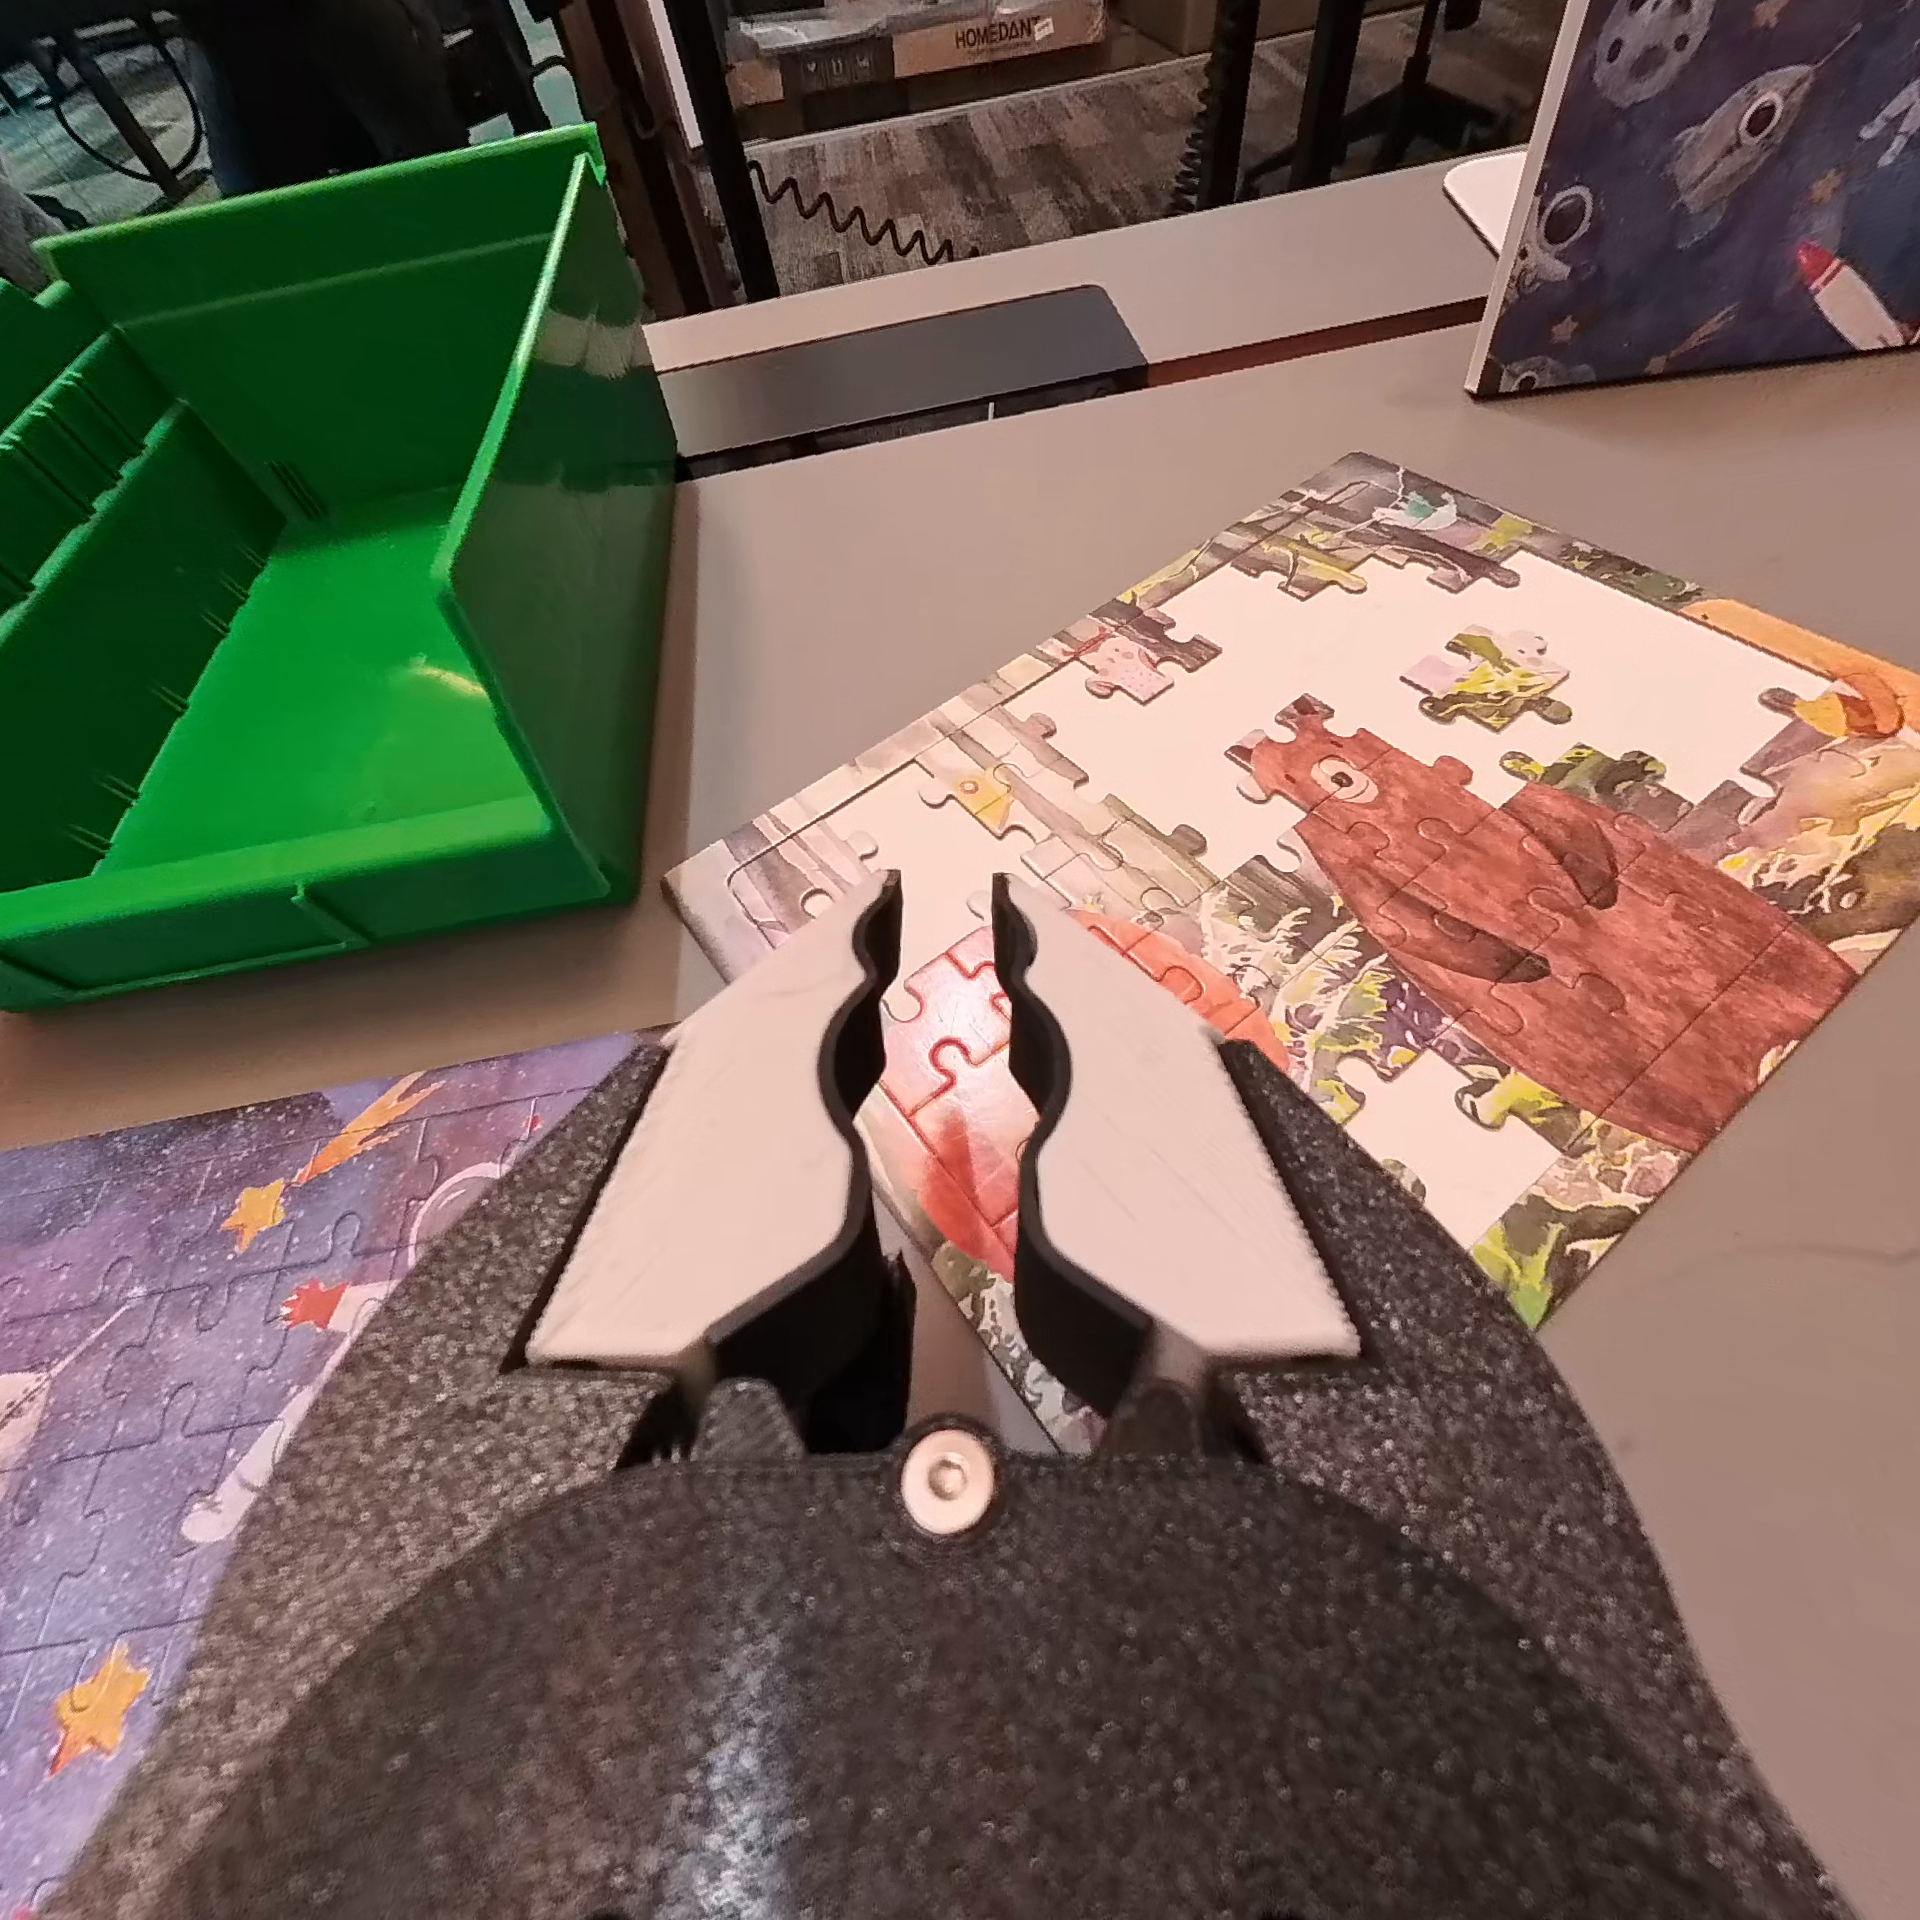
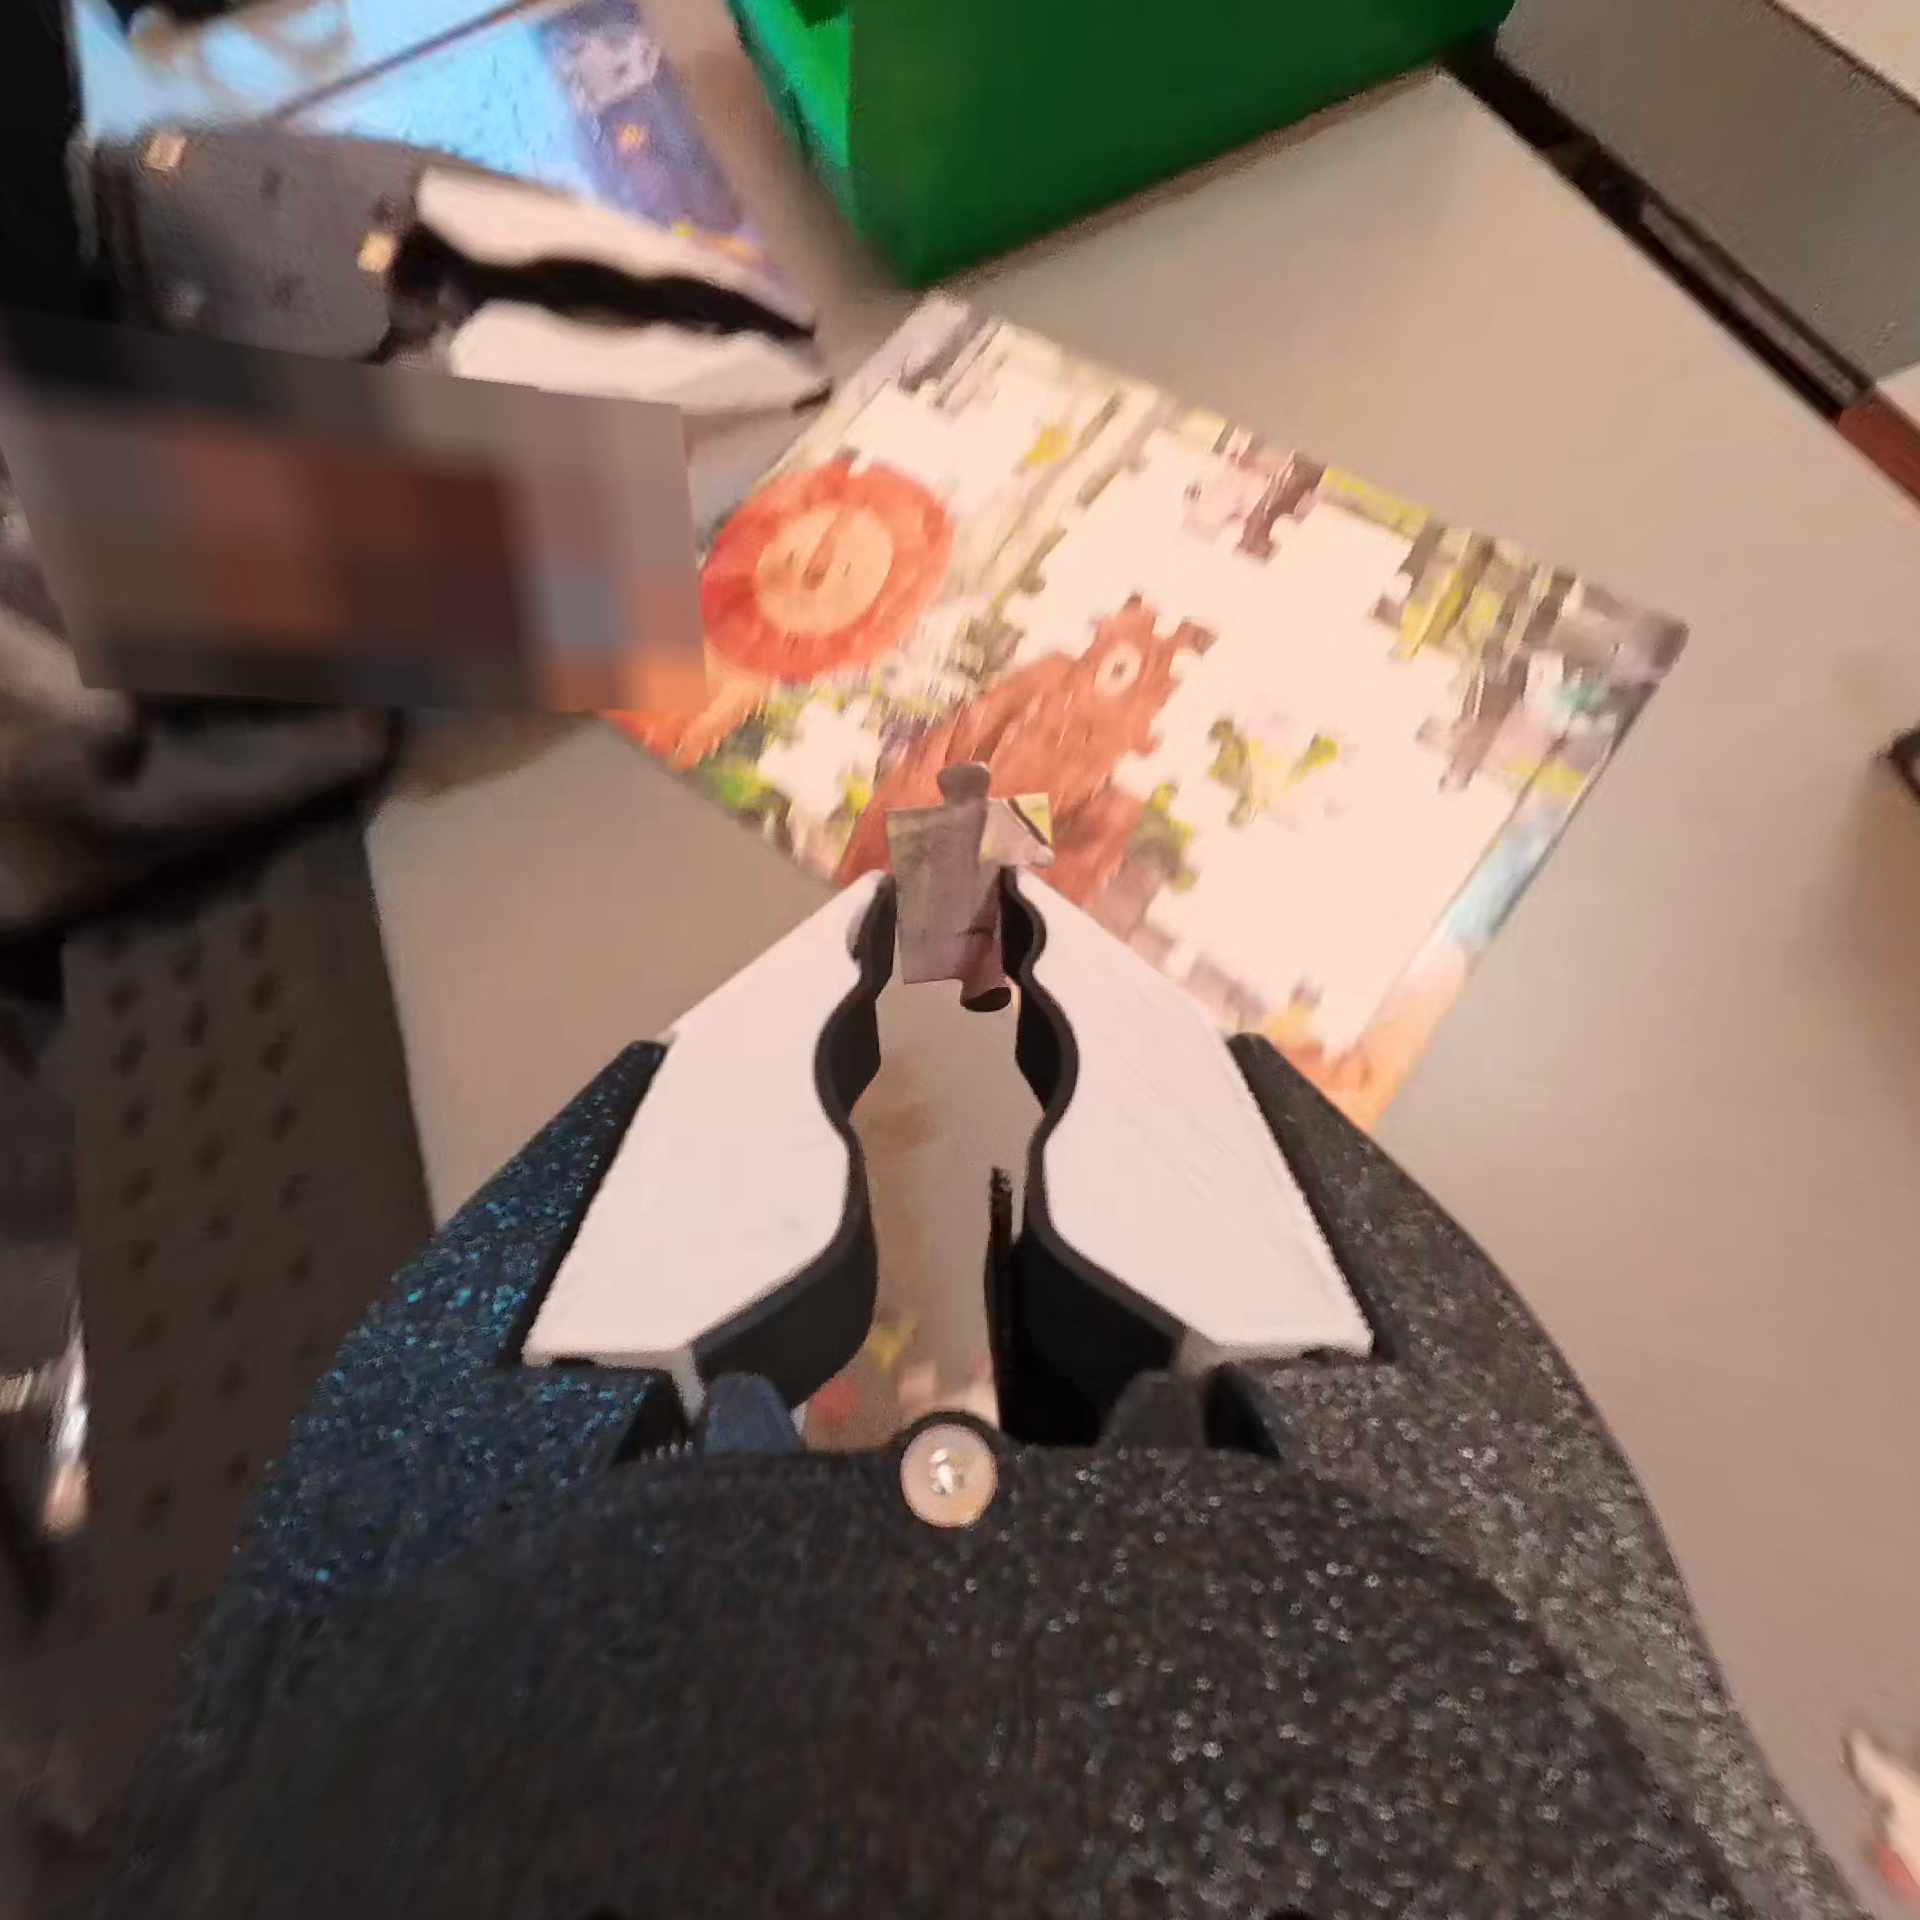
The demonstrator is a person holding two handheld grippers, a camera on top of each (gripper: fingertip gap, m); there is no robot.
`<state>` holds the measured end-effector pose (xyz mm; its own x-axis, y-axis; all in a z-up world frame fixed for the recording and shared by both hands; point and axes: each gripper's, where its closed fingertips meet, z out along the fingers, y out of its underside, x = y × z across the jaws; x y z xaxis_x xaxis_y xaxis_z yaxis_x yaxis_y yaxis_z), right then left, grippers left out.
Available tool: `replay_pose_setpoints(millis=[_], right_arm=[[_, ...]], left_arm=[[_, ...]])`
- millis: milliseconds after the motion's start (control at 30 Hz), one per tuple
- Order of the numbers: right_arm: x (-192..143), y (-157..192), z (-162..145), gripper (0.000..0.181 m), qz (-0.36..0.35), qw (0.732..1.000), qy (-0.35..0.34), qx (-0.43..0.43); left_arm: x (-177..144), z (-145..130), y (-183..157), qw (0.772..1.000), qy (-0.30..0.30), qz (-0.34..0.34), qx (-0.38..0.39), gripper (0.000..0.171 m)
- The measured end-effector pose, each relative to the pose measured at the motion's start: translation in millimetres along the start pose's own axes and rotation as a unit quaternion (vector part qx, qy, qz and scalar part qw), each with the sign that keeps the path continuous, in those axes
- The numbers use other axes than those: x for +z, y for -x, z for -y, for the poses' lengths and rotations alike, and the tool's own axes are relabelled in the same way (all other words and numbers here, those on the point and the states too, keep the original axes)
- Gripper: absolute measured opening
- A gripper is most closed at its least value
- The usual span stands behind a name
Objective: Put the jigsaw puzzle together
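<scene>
Right claw (image 2: 948,896) pinches a puzzle piece (image 2: 961,883) above the jigsaw puzzle (image 2: 1195,665).

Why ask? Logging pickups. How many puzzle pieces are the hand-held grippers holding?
1: a grey puzzle piece pinched in the right hand-held gripper; the left hand-held gripper holds none.

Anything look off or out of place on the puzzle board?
One loose piece lies by itself in the blank middle of the puzzle board, joined to nothing, above the bear. The right gripper holds another piece above the board. Nothing looks damaged.
</scene>
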<state>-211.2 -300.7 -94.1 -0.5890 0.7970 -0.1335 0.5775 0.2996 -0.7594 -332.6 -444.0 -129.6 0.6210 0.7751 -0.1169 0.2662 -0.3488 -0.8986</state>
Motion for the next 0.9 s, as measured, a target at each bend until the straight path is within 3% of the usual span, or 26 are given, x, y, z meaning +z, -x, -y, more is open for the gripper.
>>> replay_pose_setpoints(millis=[167, 333, 433, 533, 767, 833, 867, 900], right_arm=[[84, -42, 45, 0.02, -0.01, 0.998, 0.033, 0.045], [137, -12, 75, 0.02, 0.125, 0.974, 0.006, 0.189], [133, 21, 94, 0.02, 0.266, 0.913, -0.049, 0.305], [119, 31, 102, 0.019, 0.335, 0.864, -0.089, 0.365], [112, 38, 106, 0.019, 0.3, 0.88, -0.118, 0.348], [109, 37, 109, 0.019, 0.288, 0.885, -0.129, 0.341], [108, 36, 109, 0.002, 0.279, 0.888, -0.135, 0.338], [107, 35, 108, 0.0, 0.271, 0.892, -0.14, 0.333]], left_arm=[[0, -3, 6, 1.0, 0.007, 0.01, -0.009, 0.017], [0, -6, 7, 0.999, 0.015, -0.004, -0.031, 0.017], [-2, 3, -19, 0.996, -0.01, -0.086, -0.016, 0.018], [-4, 9, -29, 0.994, -0.028, -0.106, -0.002, 0.029], [-17, 31, -42, 0.988, -0.086, -0.128, 0.005, 0.028], [-17, 33, -36, 0.989, -0.089, -0.115, -0.002, 0.023], [-18, 34, -34, 0.989, -0.094, -0.114, -0.008, 0.015], [-20, 37, -32, 0.988, -0.104, -0.113, -0.014, 0.004]])
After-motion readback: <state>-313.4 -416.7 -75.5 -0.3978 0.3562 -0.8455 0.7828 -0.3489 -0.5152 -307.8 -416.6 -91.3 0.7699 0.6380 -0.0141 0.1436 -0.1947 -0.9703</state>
